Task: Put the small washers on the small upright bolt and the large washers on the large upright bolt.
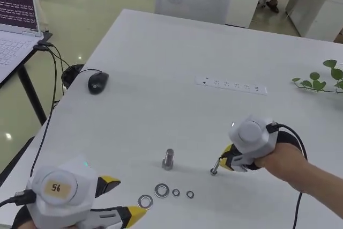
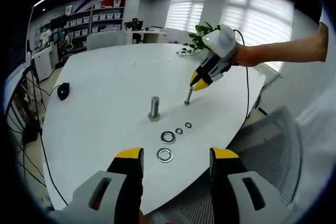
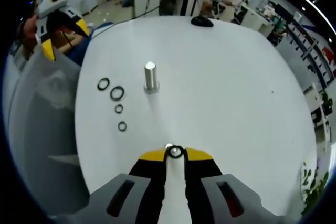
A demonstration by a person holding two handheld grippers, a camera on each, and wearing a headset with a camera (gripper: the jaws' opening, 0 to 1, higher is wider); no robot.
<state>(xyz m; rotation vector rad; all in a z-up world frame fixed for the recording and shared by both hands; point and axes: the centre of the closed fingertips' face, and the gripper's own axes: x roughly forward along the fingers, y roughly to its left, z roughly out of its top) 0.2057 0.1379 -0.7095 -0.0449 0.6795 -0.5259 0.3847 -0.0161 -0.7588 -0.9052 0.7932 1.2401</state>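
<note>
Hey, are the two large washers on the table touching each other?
Apart. The left gripper view shows a strip of bare white table between the near large washer and the far large washer.

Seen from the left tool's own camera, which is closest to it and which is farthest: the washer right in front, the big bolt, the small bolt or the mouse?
1. The washer, just ahead of the left tool.
2. The large bolt, upright, centre.
3. The small bolt, right, gripped by the right tool.
4. The mouse, far left.
</note>
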